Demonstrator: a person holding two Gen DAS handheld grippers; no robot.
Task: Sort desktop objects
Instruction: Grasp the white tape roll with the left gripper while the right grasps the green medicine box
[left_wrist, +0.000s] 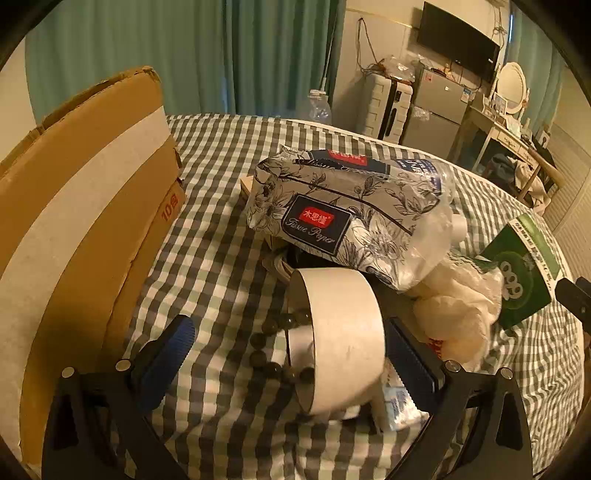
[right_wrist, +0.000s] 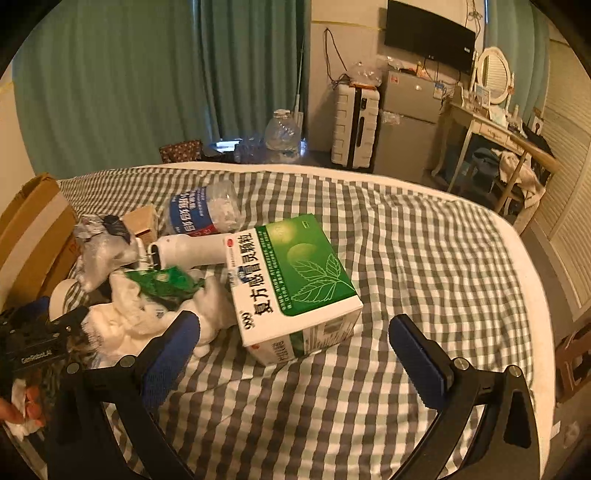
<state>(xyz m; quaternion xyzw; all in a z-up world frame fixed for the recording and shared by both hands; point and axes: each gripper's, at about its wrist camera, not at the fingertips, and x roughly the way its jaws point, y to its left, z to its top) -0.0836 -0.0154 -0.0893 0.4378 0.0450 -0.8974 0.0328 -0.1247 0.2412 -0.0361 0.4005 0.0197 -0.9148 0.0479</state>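
Spanning one tape roll (left_wrist: 343, 339), left jaws wide, right jaws wide, one medicine box (right_wrist: 295, 284)

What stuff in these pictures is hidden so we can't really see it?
- Left wrist view: the cardboard box shows only its outside, so what is inside cannot be seen.
- Left wrist view: the bead string runs behind the tape roll; its full loop is hidden.
- Left wrist view: dark things under the tissue pack are covered.
- Right wrist view: the medicine box has small print too tiny to read.
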